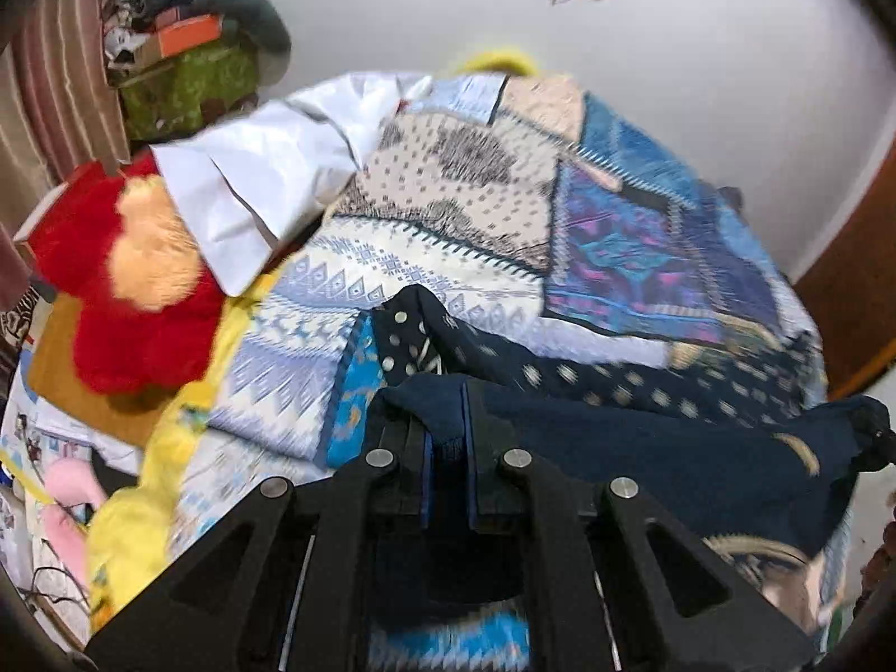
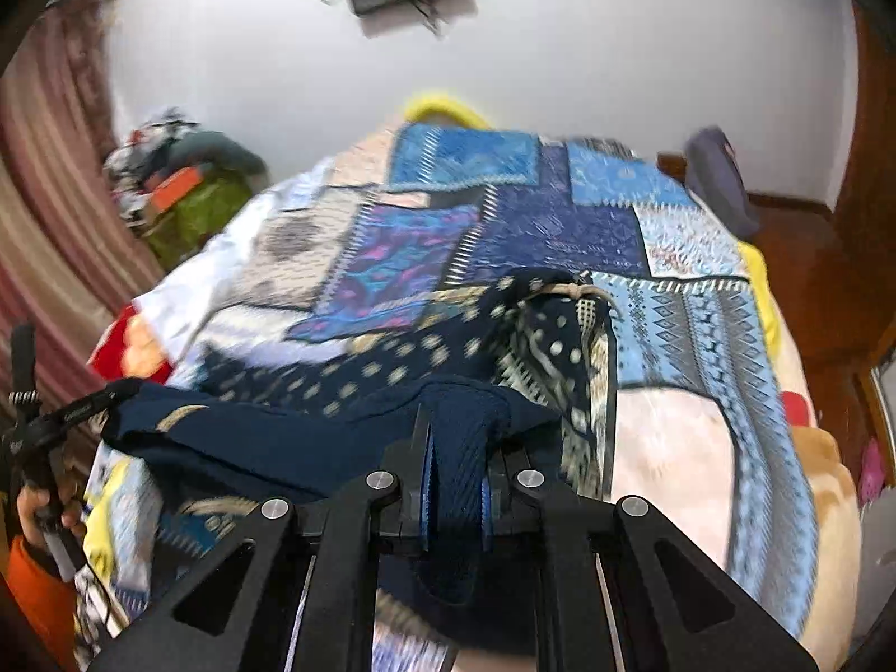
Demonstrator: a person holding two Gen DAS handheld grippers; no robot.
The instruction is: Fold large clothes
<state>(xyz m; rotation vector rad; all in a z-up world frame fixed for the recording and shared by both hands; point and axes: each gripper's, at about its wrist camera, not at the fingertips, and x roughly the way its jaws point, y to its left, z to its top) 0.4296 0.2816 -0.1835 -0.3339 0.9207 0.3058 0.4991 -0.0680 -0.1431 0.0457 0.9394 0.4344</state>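
Jaws first: your left gripper (image 1: pixel 448 425) is pinching a bunched edge of the navy garment (image 1: pixel 644 448), pads pressed tight on the cloth. Your right gripper (image 2: pixel 453 448) is the same, clamped on a thick ribbed fold of it. The hem hangs stretched between the two, and the dotted rest trails onto the bed ahead.

Risks, as I judge them: you hold only small bunches, so a fast pull could slip one corner out and skew the fold. If you lift unevenly, the dragging part may catch and rumple the patchwork quilt (image 1: pixel 459 207) beneath. Frames are blurred, so I can't tell how much cloth sits inside each pinch.

Surface: soft bed, uneven, quilt over a yellow blanket (image 1: pixel 185 414). A white shirt (image 1: pixel 252 185) and a red plush toy (image 1: pixel 140 308) lie at the left edge, close enough to get snagged. Beyond: striped curtain (image 2: pixel 50 213), a clutter pile (image 1: pixel 185 56), plain white wall (image 2: pixel 616 45), wooden door (image 2: pixel 873 168).
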